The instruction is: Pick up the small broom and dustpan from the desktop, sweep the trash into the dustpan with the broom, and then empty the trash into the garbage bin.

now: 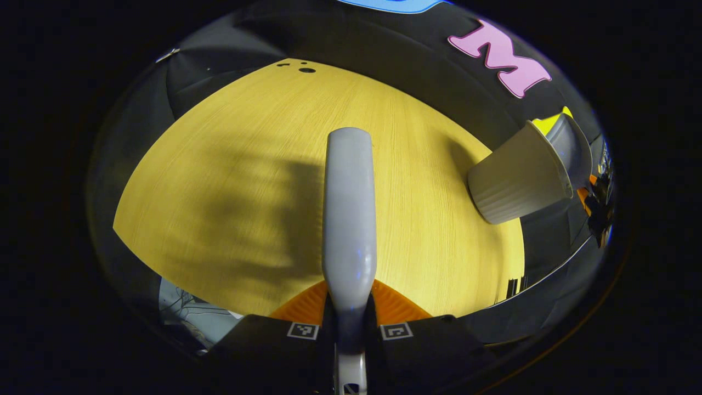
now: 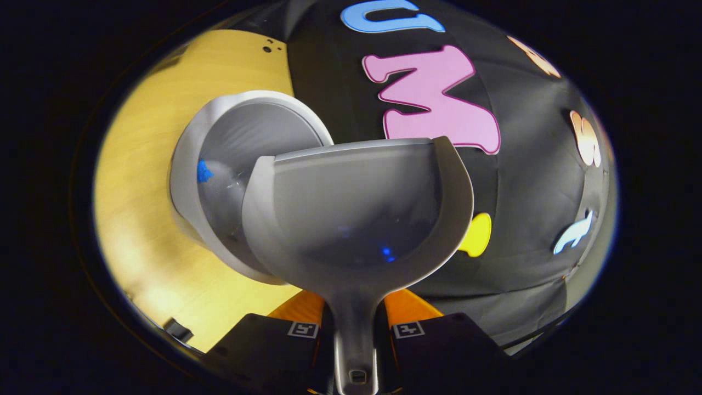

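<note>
In the left gripper view we look down on a yellow wooden desktop (image 1: 263, 181) with the booth's black cloth wall behind it and some shadow across the wood. Our left gripper (image 1: 349, 329) sits at the bottom of the picture, and its two fingers are clamped on the pale handle of the small broom (image 1: 350, 219), which runs straight away from us over the table. We cannot see the bristles. Off to the right, at the table's far edge, stands the white ribbed garbage bin (image 1: 515, 181), and the grey dustpan (image 1: 573, 145) is tipped at its mouth.

In the right gripper view the same desktop (image 2: 142, 181) lies to the left and the black cloth fills the right. Our right gripper (image 2: 354, 329) grips the dustpan's (image 2: 356, 208) handle between both fingers. The pan's open front edge is against the bin (image 2: 219, 159), whose inside faces us. A small blue scrap (image 2: 203, 171) lies inside the bin. The pan itself looks empty.
</note>
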`<state>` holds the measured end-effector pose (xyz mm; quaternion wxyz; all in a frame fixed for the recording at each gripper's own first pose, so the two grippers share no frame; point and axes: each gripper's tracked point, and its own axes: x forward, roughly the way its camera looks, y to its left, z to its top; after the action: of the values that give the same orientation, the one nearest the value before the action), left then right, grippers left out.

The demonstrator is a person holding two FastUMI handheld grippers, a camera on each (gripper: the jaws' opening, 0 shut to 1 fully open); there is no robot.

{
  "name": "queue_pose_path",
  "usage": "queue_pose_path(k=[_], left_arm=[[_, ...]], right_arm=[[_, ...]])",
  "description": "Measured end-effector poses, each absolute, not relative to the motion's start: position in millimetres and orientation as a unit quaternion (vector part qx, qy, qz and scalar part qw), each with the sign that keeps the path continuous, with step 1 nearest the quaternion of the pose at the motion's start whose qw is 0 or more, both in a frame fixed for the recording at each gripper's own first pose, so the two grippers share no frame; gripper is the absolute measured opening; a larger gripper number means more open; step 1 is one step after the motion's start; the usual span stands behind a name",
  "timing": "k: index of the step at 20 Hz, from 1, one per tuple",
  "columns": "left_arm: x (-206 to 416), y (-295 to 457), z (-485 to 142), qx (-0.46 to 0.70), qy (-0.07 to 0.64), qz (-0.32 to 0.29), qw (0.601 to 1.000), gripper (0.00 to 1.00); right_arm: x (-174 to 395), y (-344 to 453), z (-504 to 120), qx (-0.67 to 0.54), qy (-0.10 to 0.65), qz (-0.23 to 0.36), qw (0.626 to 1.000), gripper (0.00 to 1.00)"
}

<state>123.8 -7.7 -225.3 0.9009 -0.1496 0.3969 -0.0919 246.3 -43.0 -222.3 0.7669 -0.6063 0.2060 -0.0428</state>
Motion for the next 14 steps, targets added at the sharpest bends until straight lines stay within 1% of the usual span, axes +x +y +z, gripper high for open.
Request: queue_pose_path(k=[4,6,7,8,9,11,13,14], left_arm=[[127,7,-220,-0.139,0.396,-0.085,0.904,0.27],[127,13,-218,-0.133,0.396,-0.087,0.904,0.26],[127,15,-216,-0.131,0.396,-0.087,0.905,0.27],[127,16,-216,-0.130,0.396,-0.087,0.905,0.27],[128,16,-214,-0.138,0.397,-0.090,0.903,0.27],[129,20,-213,-0.149,0.397,-0.089,0.901,0.27],[128,27,-211,-0.131,0.391,-0.079,0.907,0.27],[131,32,-210,-0.116,0.387,-0.072,0.912,0.24]], right_arm=[[225,-44,-213,-0.498,0.229,-0.061,0.834,0.34],[210,-43,-213,-0.420,0.239,-0.074,0.872,0.34],[208,-44,-211,-0.379,0.244,-0.081,0.889,0.39],[203,-44,-208,-0.343,0.246,-0.088,0.902,0.29],[199,-43,-204,-0.312,0.244,-0.094,0.913,0.34],[188,-38,-201,-0.257,0.236,-0.099,0.932,0.34],[191,-34,-205,-0.204,0.236,-0.090,0.946,0.34],[191,-35,-207,-0.178,0.236,-0.089,0.951,0.34]])
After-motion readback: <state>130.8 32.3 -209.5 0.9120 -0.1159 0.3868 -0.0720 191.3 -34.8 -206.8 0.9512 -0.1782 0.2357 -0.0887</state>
